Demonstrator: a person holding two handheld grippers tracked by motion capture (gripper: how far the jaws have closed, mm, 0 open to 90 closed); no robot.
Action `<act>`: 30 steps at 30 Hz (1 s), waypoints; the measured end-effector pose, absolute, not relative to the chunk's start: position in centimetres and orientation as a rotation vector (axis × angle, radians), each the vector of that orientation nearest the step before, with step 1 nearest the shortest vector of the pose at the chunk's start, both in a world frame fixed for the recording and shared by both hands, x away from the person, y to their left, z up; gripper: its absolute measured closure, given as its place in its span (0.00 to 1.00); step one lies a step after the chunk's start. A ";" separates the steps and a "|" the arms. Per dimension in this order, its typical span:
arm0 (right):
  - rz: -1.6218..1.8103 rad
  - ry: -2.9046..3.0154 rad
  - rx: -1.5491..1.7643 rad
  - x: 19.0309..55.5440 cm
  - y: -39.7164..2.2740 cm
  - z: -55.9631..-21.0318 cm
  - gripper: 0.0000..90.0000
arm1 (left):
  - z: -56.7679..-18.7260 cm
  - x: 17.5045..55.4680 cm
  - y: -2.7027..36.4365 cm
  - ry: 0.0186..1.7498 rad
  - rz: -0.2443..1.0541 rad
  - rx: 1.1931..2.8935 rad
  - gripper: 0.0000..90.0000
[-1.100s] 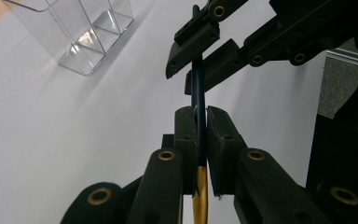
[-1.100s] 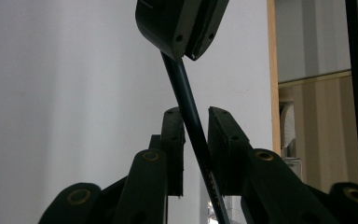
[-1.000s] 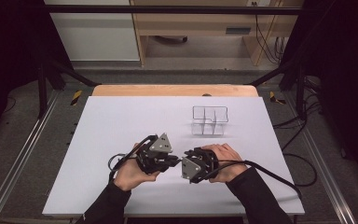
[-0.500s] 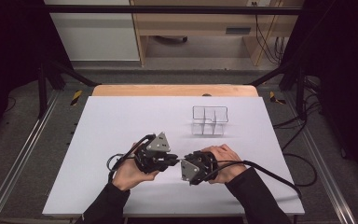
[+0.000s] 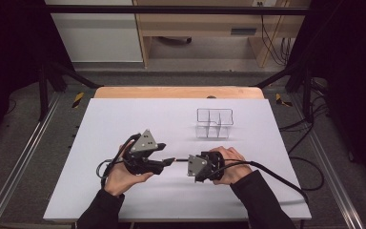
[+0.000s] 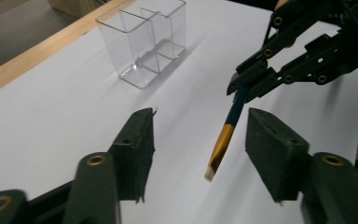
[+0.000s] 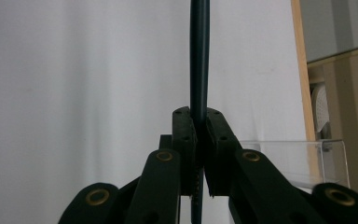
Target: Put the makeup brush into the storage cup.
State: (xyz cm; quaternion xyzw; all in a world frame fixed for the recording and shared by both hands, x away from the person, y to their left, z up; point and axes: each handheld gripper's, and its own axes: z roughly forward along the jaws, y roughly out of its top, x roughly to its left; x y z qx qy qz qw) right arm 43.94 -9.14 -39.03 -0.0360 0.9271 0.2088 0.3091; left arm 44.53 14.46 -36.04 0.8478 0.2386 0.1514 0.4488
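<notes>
A thin dark blue pencil (image 6: pixel 227 132) with a gold end and a pale tip hangs over the white table. My right gripper (image 7: pixel 199 122) is shut on its blue shaft (image 7: pixel 199 56). That gripper (image 6: pixel 243 84) faces my left gripper (image 6: pixel 205 140), whose jaws have just been opening. They now stand apart on either side of the gold end without touching it. In the high view the left gripper (image 5: pixel 170 161) and the right gripper (image 5: pixel 189 161) meet tip to tip near the table's front, with the pencil (image 5: pixel 181 160) bridging them.
A clear plastic container (image 5: pixel 214 123) with several compartments stands empty behind the right hand, also seen as the container (image 6: pixel 144 37) in the left gripper view. The white table top (image 5: pixel 124 119) has a wooden strip along its far edge. Cables trail from both grippers.
The left gripper's jaws have opened and let go of the pencil's end, and the left hand has drawn back slightly to the left. The right gripper keeps its hold.
</notes>
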 end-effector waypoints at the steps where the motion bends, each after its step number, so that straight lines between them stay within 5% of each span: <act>1: 0.554 2.449 -0.079 44.1 -9.2 -39.1 0.94 | -36.1 44.6 14.8 0.603 0.381 2.080 0.40; 16: 0.755 2.446 0.215 44.6 -12.3 -40.1 0.94 | -37.4 44.5 16.4 0.715 0.404 1.995 0.21; 30: 1.059 2.375 0.546 44.5 -14.7 -41.6 0.94 | -38.6 44.1 15.9 0.777 0.423 1.916 0.17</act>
